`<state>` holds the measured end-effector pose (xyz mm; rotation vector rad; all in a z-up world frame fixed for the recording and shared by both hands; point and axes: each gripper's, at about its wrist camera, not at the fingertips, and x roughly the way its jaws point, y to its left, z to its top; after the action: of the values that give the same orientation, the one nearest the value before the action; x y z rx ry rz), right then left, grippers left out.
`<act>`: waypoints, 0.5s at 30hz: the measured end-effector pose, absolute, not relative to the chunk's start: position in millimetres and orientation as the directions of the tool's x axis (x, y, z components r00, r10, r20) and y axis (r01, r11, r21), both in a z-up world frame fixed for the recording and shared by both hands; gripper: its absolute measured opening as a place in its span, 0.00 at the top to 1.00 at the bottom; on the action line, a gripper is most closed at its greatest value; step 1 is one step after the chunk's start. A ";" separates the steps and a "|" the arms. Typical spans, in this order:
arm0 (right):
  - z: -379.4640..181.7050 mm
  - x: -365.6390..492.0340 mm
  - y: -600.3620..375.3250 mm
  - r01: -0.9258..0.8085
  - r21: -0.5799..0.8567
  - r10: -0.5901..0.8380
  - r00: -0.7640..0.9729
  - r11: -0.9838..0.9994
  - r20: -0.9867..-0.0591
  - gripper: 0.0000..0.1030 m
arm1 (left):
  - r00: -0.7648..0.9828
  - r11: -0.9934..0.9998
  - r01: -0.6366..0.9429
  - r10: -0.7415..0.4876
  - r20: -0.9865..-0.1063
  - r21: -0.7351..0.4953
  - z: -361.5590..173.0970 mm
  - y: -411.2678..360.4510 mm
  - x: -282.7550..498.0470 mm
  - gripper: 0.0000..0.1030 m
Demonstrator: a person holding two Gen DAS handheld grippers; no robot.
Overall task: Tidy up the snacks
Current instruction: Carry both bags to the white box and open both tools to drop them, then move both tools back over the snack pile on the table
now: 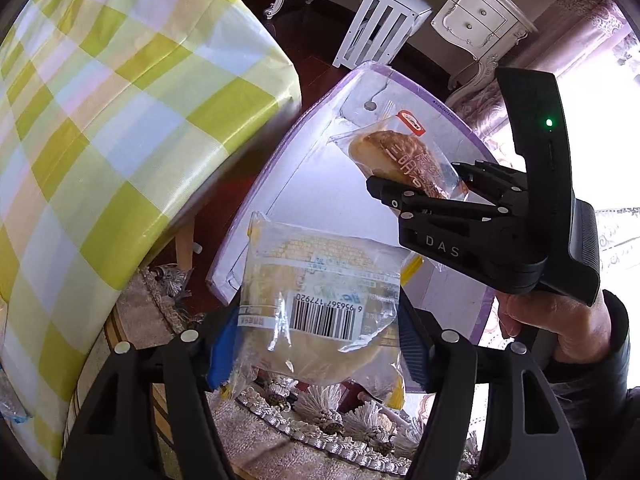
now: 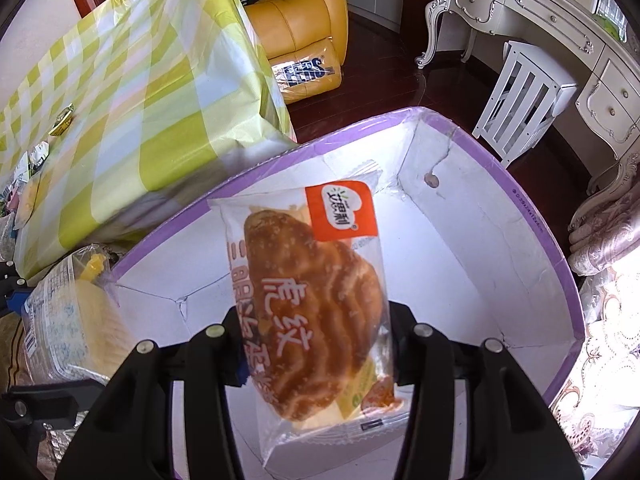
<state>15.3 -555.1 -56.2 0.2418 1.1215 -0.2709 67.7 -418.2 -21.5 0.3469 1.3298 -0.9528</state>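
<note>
My left gripper (image 1: pixel 316 344) is shut on a pale round bread packet (image 1: pixel 320 300) with a barcode, held just short of the near rim of a white box with purple edges (image 1: pixel 320 128). My right gripper (image 2: pixel 316 340) is shut on a brown tiger-stripe bread packet (image 2: pixel 312 296) with an orange label, held over the inside of the box (image 2: pixel 460 248). In the left wrist view the right gripper (image 1: pixel 420 188) grips that brown packet (image 1: pixel 396 156) above the box. The pale packet (image 2: pixel 68 316) shows at the left of the right wrist view.
A table with a yellow-green checked cloth (image 1: pixel 100 120) stands left of the box, with small snack items (image 2: pixel 32 184) on it. A white stool (image 2: pixel 524 96), a white ornate desk (image 2: pixel 560 20) and a yellow armchair (image 2: pixel 300 20) stand behind. A fringed rug (image 1: pixel 320 420) lies below.
</note>
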 end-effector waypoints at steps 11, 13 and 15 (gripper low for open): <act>-36.2 18.8 -547.4 0.329 0.064 -0.096 0.449 0.942 -0.889 0.26 | 0.009 0.616 0.731 -0.438 -0.899 -0.293 -7.4 -410.6 72.2 0.19; -29.6 21.5 -541.2 0.321 0.082 -0.081 0.465 0.944 -0.882 0.26 | 0.055 0.630 0.727 -0.448 -0.892 -0.272 0.6 -401.9 73.1 0.19; -23.0 26.1 -532.8 0.311 0.105 -0.061 0.479 0.945 -0.876 0.26 | 0.101 0.651 0.715 -0.455 -0.885 -0.253 8.6 -390.4 76.2 0.19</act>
<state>26.1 -532.8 -23.0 0.2644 1.0499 -0.2302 76.2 -390.4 8.6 0.2664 1.1839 -0.8793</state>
